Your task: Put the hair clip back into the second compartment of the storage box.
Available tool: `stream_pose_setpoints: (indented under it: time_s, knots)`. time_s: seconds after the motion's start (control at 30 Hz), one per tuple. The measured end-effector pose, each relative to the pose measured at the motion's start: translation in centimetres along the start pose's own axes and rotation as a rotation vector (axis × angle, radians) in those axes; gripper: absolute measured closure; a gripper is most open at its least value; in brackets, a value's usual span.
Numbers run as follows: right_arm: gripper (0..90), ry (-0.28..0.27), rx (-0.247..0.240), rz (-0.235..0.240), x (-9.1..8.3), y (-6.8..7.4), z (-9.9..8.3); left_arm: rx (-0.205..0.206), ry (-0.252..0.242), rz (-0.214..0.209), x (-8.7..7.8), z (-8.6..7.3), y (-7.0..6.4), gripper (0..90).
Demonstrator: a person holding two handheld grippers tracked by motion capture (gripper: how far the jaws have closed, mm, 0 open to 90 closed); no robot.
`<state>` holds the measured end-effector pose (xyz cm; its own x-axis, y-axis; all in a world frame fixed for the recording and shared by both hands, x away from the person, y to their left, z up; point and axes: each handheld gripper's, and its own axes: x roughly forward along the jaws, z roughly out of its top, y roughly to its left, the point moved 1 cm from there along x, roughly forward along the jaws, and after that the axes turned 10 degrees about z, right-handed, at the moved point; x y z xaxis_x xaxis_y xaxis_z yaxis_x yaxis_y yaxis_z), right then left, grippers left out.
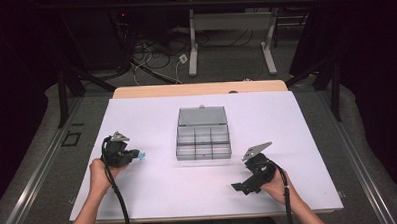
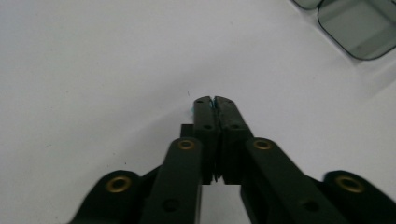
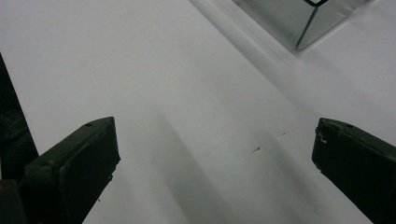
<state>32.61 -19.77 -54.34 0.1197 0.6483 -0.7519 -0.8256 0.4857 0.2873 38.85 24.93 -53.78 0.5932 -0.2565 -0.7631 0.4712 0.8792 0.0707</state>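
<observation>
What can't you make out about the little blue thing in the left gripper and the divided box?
- Small blue item: too small in the high view; in the left gripper view the shut jaws of the left gripper hide all but a sliver.
- Compartment box: contents unreadable in the high view; both gripper views cut it off.

White counter (image 1: 154, 188), plain. Grey translucent plastic compartment box (image 1: 203, 134). Small light-blue piece (image 1: 141, 155) at black left gripper (image 2: 214, 101). Right gripper (image 3: 212, 154) black too.

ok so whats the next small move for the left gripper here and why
Probably carry the left gripper right, toward the open compartment box. Its jaws are shut on a small light-blue piece, and the box stands apart from it at the table's middle with its lid back. The right gripper is open, holding nothing.
</observation>
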Motion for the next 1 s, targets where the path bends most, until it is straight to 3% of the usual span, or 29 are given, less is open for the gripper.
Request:
stream_pose_setpoints:
  time_s: [0.1, 0.23, 0.43, 0.53, 0.6, 0.7, 0.87, 1.0]
  knots:
    - [0.2, 0.003, 0.004, 0.002, 0.1, 0.0, 0.0, -0.021, 0.000, -0.015, 0.6, 0.0, 0.2, 77.9]
    - [0.2, 0.002, 0.005, 0.010, 0.1, 0.1, 0.0, -0.008, 0.016, -0.022, 1.5, 0.2, 0.1, 68.2]
    - [0.2, -0.001, 0.012, 0.006, 0.0, 0.2, 0.0, 0.037, 0.051, -0.036, 2.1, 0.3, -0.4, 63.0]
    - [0.2, 0.001, -0.001, -0.001, -0.1, 0.1, 0.0, 0.066, 0.082, -0.054, 2.3, 0.2, -0.7, 65.3]
    - [0.2, 0.003, -0.007, -0.001, -0.1, 0.1, 0.0, 0.080, 0.082, -0.041, 2.2, 0.2, -0.8, 70.7]
    - [0.2, 0.001, 0.009, 0.001, -0.1, 0.2, 0.0, 0.077, 0.061, -0.034, 2.3, 0.0, -0.8, 79.2]
    - [0.2, -0.003, 0.004, -0.002, -0.1, 0.2, 0.0, 0.085, 0.087, -0.041, 1.9, 0.1, -1.0, 83.2]
    - [0.2, -0.003, 0.007, -0.002, -0.1, 0.2, 0.0, 0.077, 0.065, -0.026, 1.7, 0.1, -1.2, 84.1]
